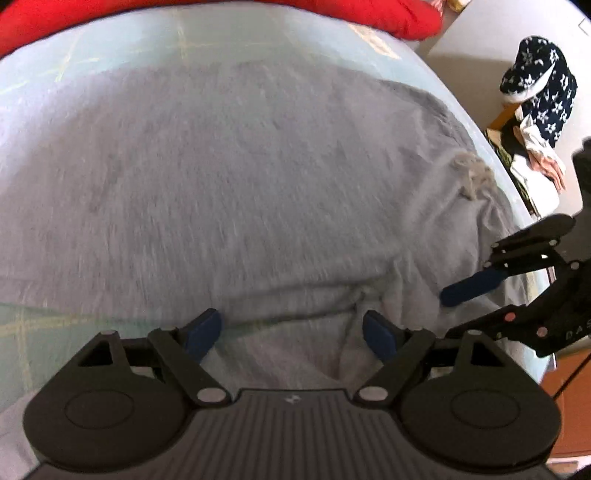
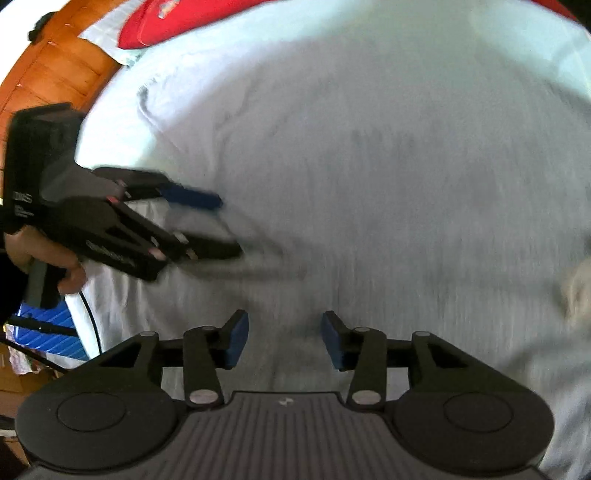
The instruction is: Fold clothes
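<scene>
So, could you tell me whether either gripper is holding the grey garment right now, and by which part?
Nothing is held: the left gripper and right gripper both stand open above the grey garment, pads pressing no cloth.

Grey garment [image 1: 229, 177] under me is soft matt cloth, knit-looking, a bit fuzzy, with a frayed tuft at one edge. Bed sheet [image 1: 122, 44] thin smooth cloth, pale. My left gripper [image 1: 291, 334] matt black plastic, ribbed top, dull metal pins, blue rubbery pads [image 1: 205, 332]. Red pillow [image 1: 388, 16] plush cloth. Floor [image 2: 55, 70] glossy wood
</scene>
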Tool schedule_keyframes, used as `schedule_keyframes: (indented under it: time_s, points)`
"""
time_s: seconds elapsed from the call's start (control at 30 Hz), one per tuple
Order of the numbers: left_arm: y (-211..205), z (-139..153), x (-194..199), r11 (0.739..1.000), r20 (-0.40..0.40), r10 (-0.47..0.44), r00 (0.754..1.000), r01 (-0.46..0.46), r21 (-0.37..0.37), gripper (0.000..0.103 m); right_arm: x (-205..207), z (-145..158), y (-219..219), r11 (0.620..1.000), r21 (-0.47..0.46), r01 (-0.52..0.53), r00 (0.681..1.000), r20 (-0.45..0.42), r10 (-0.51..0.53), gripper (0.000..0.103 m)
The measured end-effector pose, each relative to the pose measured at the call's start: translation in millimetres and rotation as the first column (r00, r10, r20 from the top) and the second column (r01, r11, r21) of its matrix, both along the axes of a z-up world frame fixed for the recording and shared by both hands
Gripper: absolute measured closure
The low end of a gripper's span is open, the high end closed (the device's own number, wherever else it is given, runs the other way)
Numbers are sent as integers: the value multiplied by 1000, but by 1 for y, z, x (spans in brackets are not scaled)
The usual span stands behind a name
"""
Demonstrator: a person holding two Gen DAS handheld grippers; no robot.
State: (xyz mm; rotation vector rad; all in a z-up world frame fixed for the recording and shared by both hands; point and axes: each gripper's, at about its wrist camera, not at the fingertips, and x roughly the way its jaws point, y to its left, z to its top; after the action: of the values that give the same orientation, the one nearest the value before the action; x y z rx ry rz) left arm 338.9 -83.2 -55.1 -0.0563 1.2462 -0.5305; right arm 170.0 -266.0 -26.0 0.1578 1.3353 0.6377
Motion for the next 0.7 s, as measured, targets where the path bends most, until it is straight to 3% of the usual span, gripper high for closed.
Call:
schedule_keyframes:
  time_s: [0.2, 0.3, 0.4, 0.53, 0.7]
  points:
    - [-9, 26, 7, 997, 76, 52, 996, -48, -54, 19, -29, 13, -48, 983, -4, 186, 982, 35, -186, 47]
    - [-25, 8, 15, 995, 7, 52, 999, -51, -89, 19, -46, 5, -69, 963, -40, 266, 963, 41, -265, 45]
    - [-31, -10, 13, 996, -60, 67, 996, -71, -54, 19, -67, -10, -83, 948, -34, 316, 949, 3, -316, 45]
    - [-33, 0, 11, 995, 2, 95, 995, -95, -39, 19, -88, -8, -93, 930, 10, 368, 929, 24, -369, 45]
    - [-22, 16, 26, 981, 102, 192, 976, -192, -11, 23, -89, 5, -103, 913, 27, 407, 907, 110, -407, 45]
